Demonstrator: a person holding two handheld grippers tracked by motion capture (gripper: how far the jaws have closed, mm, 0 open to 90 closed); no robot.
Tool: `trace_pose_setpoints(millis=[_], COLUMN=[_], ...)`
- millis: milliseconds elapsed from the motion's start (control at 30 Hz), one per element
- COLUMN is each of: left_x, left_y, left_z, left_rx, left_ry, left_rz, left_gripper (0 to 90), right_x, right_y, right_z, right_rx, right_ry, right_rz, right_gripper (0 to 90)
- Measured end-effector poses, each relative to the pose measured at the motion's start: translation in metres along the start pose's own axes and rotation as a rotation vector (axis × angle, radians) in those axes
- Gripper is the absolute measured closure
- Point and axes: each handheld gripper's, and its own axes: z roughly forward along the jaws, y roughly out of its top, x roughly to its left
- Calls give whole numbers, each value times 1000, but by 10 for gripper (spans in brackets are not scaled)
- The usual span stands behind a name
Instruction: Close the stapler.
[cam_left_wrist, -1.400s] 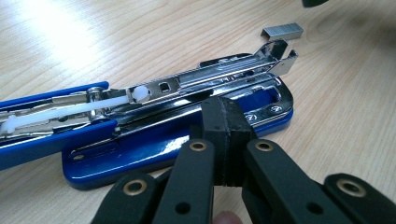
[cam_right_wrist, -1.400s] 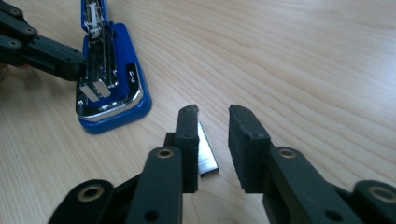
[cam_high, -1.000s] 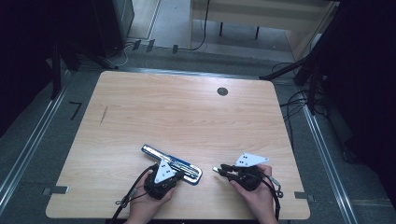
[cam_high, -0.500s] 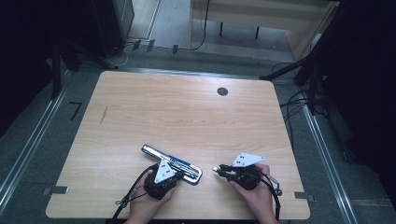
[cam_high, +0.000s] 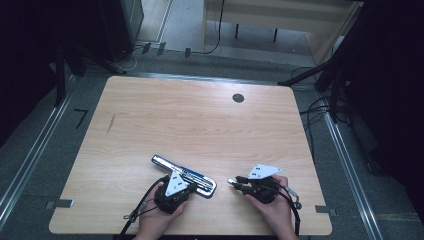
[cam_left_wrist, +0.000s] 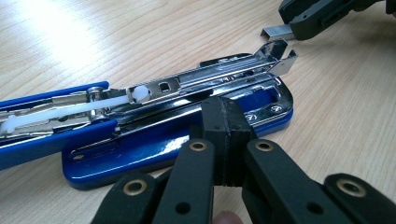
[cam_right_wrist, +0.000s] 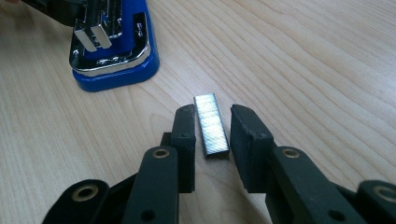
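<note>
A blue stapler (cam_high: 182, 174) lies near the table's front edge, swung open, with its chrome staple channel (cam_left_wrist: 219, 74) bare. My left gripper (cam_high: 191, 187) sits at the stapler's near side. In the left gripper view its jaws (cam_left_wrist: 226, 119) are shut pad to pad just in front of the blue base (cam_left_wrist: 154, 149), with nothing seen between them. A short silver staple strip (cam_right_wrist: 212, 133) lies on the wood to the stapler's right. My right gripper (cam_right_wrist: 213, 113) is open, one pad on each side of the strip with a thin gap either side. The high view shows this gripper (cam_high: 233, 182) pointing left towards the stapler.
The wooden table (cam_high: 200, 125) has a dark round grommet (cam_high: 238, 98) at the back right. A person's hands hold both grippers at the front edge. Cables and metal rails run along the floor around the table.
</note>
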Motion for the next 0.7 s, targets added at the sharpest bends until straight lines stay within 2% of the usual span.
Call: trace_pose_setpoints(millis=[133,233,467,700], left_x=[0,0,0,0], left_y=[0,0,0,0], left_z=[0,0,0,0], left_rx=[0,0,0,0], left_ry=[0,0,1,0], left_rz=[0,1,1,1], left_gripper=[900,900,900,900], right_x=[0,1,4,7], right_y=[-1,-1,2,8], right_z=[1,2,1,-4], right_rx=[6,8,20,-6], right_ry=[-2,-1,-5,-2], right_rz=[-8,-18,-29,-34], right_gripper=[746,792,799,799])
